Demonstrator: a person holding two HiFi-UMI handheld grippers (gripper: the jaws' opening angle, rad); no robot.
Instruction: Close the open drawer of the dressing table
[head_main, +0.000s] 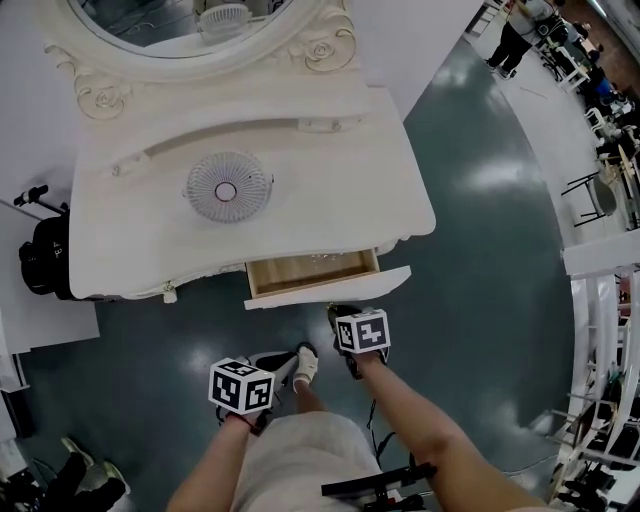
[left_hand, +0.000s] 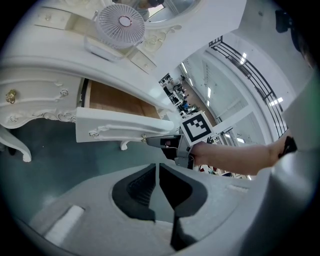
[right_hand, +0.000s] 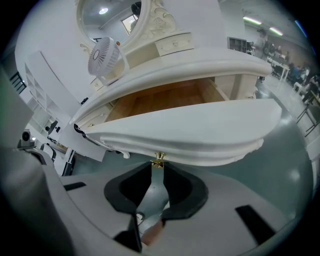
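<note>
The white dressing table (head_main: 140, 240) has one wooden drawer (head_main: 312, 272) pulled out at its front right; the inside looks empty. The drawer's white front panel (right_hand: 190, 132) carries a small gold knob (right_hand: 159, 159). My right gripper (right_hand: 158, 167) points steeply down at that panel with its jaws closed on the knob; the same grip shows from the side in the left gripper view (left_hand: 150, 140). My left gripper (left_hand: 158, 167) hangs lower and to the left of the drawer (left_hand: 120, 125), jaws together and holding nothing. In the head view both marker cubes sit below the drawer, right (head_main: 345, 312) and left (head_main: 262, 365).
A round white fan (head_main: 227, 187) lies on the tabletop below the oval mirror (head_main: 190, 30). A black bag (head_main: 40, 255) stands left of the table. White railings (head_main: 600, 330) run along the right. People (head_main: 515, 40) and a chair (head_main: 600, 195) are far behind.
</note>
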